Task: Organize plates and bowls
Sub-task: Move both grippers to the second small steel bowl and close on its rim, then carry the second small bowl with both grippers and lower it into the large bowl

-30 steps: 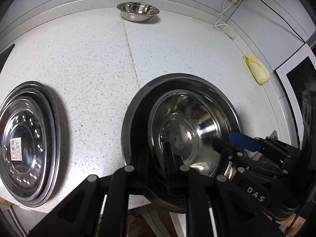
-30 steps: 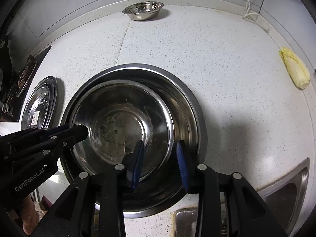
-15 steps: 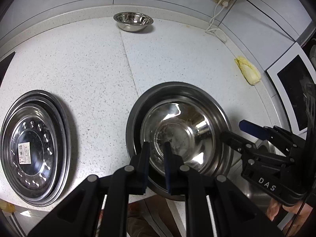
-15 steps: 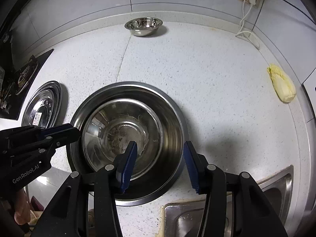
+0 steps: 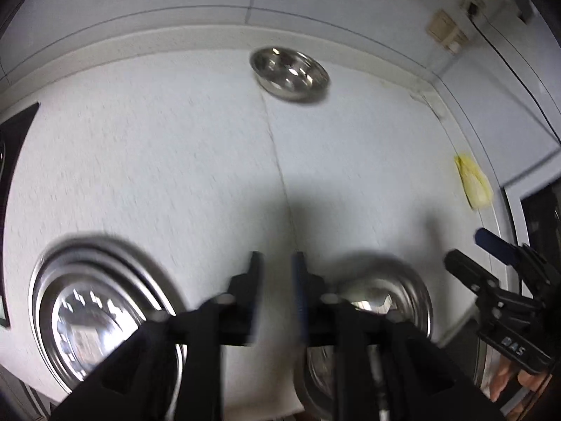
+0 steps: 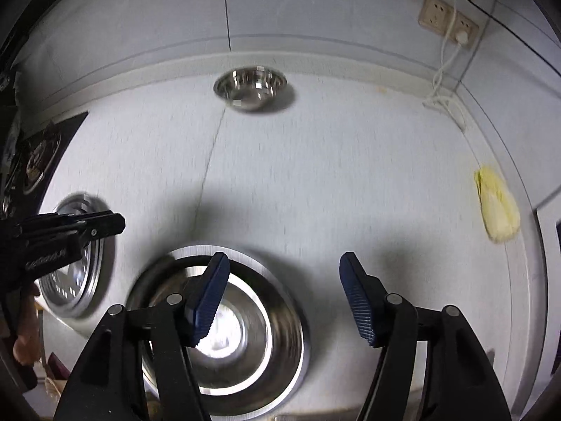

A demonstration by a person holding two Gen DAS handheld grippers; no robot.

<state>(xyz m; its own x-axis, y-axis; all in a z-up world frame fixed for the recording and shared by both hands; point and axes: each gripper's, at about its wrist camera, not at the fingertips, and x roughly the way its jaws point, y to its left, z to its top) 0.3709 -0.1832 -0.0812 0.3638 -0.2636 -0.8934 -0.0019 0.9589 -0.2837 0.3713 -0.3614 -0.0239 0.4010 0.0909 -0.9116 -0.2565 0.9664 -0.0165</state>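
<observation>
Right wrist view first: the right gripper (image 6: 284, 294) has let go and pulled up, its blue pads spread wide with nothing between them; below it the nested bowls (image 6: 224, 336) sit on the white counter (image 6: 315, 182) near its front edge, the smaller one settled inside the larger; half a second ago those pads hung just over the near rim, so the release looks done and the stack looks finished; left wrist view, and it is blurred, the camera swinging; the left gripper (image 5: 275, 291) shows its jaws a narrow gap apart, gripping nothing, pointing at bare counter between the stacked plates (image 5: 101, 319) on its left and the bowls on its right; a second ago it was clamped on the bowl rim, so both hands are off now; both views have tipped up towards the back wall, and the small bowl (image 6: 250, 87) standing alone there now sits near the centre of each; my read: that is the next pickup, still well apart from the stack; the yellow cloth (image 6: 496, 203) lies untouched at the right
</observation>
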